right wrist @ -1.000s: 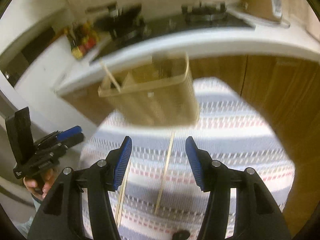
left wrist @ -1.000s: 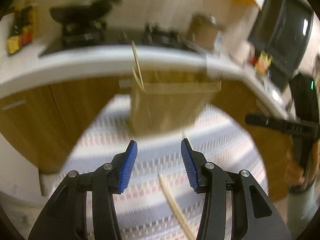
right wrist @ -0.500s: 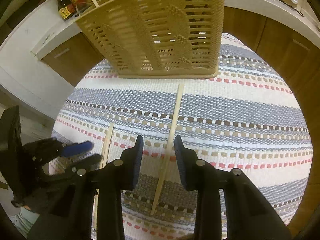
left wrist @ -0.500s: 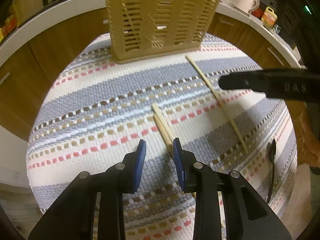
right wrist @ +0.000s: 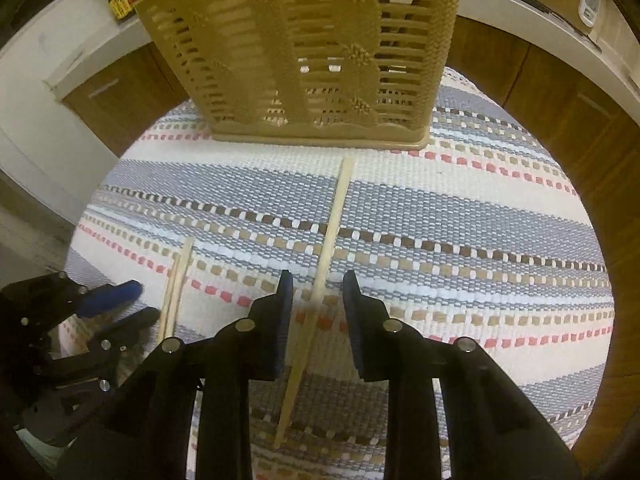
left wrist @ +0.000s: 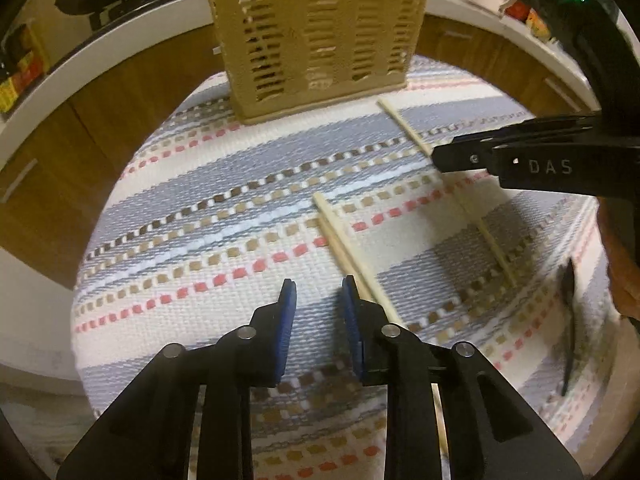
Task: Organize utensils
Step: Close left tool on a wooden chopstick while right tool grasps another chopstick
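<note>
A tan slotted utensil basket (left wrist: 316, 36) stands at the far edge of a round striped mat (left wrist: 240, 208); it also shows in the right wrist view (right wrist: 304, 52). A pair of chopsticks (left wrist: 344, 244) lies side by side just right of my left gripper (left wrist: 316, 292), which is open and empty with its right finger beside them. A single chopstick (right wrist: 332, 224) runs from the basket's foot down between the fingers of my right gripper (right wrist: 316, 284), which is open and straddles it. That chopstick (left wrist: 404, 124) and the right gripper's finger (left wrist: 520, 160) show in the left wrist view.
A dark spoon (left wrist: 568, 312) lies at the mat's right edge. The pair of chopsticks (right wrist: 176, 284) and my left gripper (right wrist: 108, 308) show at lower left in the right wrist view. White counters and wooden cabinet doors (right wrist: 120, 92) ring the table.
Both grippers tipped down from facing the counter to over the mat, narrowed their openings, then came lower. The right now straddles the single chopstick; the left sits beside the pair.
</note>
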`<state>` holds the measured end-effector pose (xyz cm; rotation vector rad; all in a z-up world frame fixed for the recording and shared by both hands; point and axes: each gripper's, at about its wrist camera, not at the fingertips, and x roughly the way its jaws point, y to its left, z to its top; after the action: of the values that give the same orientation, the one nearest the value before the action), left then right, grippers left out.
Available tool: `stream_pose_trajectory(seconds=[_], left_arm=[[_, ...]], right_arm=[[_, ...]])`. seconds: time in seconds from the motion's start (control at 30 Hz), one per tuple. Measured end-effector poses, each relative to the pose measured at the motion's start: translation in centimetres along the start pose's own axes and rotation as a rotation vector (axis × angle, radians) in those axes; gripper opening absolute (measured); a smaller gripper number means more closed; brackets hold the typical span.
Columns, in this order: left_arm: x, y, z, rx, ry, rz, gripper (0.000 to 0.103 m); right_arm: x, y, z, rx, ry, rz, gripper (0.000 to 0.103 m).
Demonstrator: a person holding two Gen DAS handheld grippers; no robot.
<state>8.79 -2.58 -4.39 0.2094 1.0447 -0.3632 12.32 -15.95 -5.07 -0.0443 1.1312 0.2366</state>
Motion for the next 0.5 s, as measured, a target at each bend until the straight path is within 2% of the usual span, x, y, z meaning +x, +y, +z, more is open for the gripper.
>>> stream_pose_trajectory(seconds=[0.07, 0.33, 0.43, 0.5], left_arm=[[0.0, -0.4, 0.2, 0.022, 0.005, 0.023, 0.022], [-0.7, 1.0, 0.5, -0.052, 0.000, -0.093, 0.024], [-0.7, 0.8, 0.4, -0.051, 0.009, -0.133, 0.024], [-0.3, 0.3, 0.2, -0.035, 0.018, -0.131, 0.025]], right_arm=[[0.5, 0.5, 0.2, -0.009, 0.000, -0.028, 0.023], [2.0, 1.9, 0.6, -0.032, -0.017, -0.064, 0.023], [2.0, 1.7, 0.7, -0.025, -0.021, -0.059, 0.023], [2.0, 1.4, 0.6, -0.024, -0.024, -0.060, 0.023]])
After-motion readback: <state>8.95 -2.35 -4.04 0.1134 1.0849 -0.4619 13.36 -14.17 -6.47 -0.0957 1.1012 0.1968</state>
